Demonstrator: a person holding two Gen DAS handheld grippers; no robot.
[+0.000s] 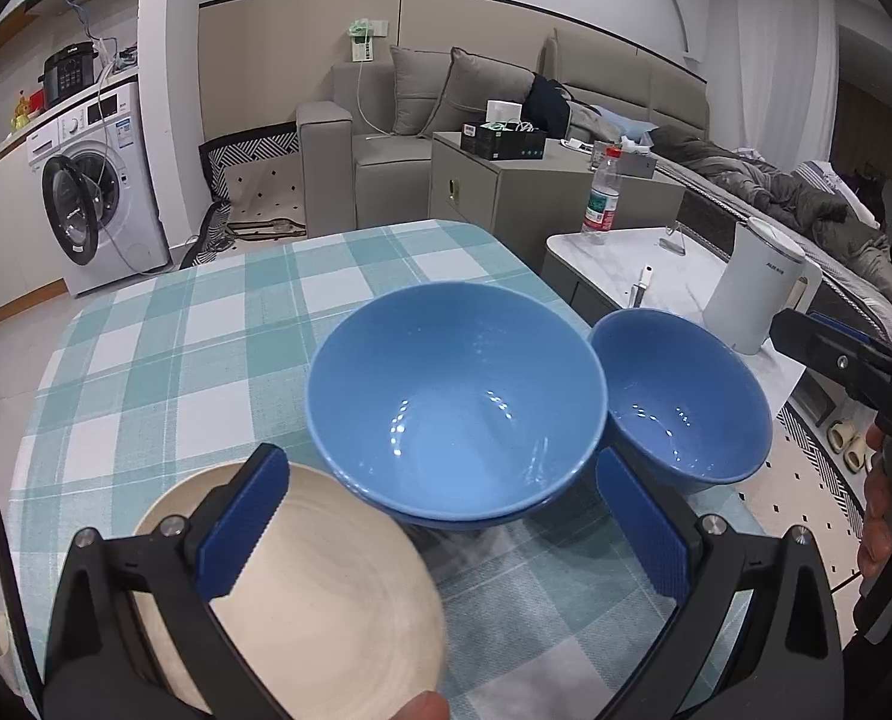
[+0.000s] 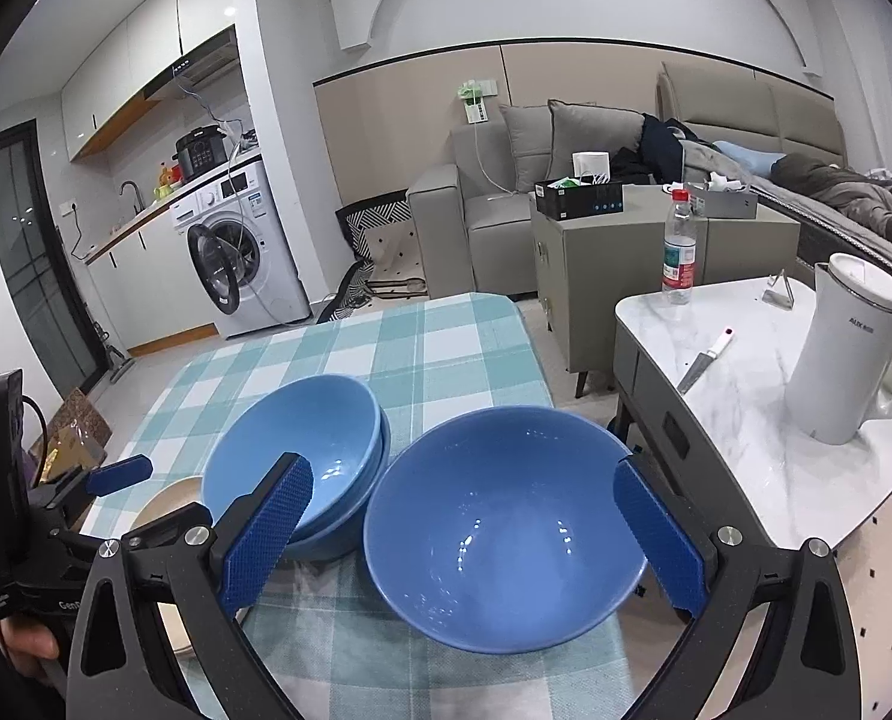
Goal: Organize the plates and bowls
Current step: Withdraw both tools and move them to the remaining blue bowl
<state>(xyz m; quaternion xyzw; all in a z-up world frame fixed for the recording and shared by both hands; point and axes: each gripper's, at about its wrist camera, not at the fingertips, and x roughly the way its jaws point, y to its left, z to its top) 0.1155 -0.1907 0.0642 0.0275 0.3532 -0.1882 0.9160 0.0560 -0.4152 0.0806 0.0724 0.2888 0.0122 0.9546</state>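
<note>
Seen from the left wrist, lower left of frame: a cream plate [image 1: 320,594], bare inside, lying under the left hand-held gripper [image 1: 446,531], jaws spread wide and holding nothing, left pad above the plate's upper edge. At centre: a stack of two blue bowls [image 1: 454,402], one nested in the other, the top one with nothing in it, resting on the checked desk [image 1: 164,336] just ahead of the open pads. Right of centre: a single blue bowl [image 1: 682,396], likewise unfilled, beside the stack and near the desk's right edge; whether the rims touch cannot be told. At far right: the tip of the right hand-held gripper [image 1: 847,360] entering the frame. Shown only from the right wrist: the single bowl [image 2: 505,525] sitting between the pads of the right hand-held gripper [image 2: 460,534], spread wide, the right pad at the rim, contact not clear. Left of it: the stacked pair [image 2: 296,474], then a sliver of the plate [image 2: 167,501]. At far right: a white kettle [image 2: 853,348] on a marble side table [image 2: 739,396].
</note>
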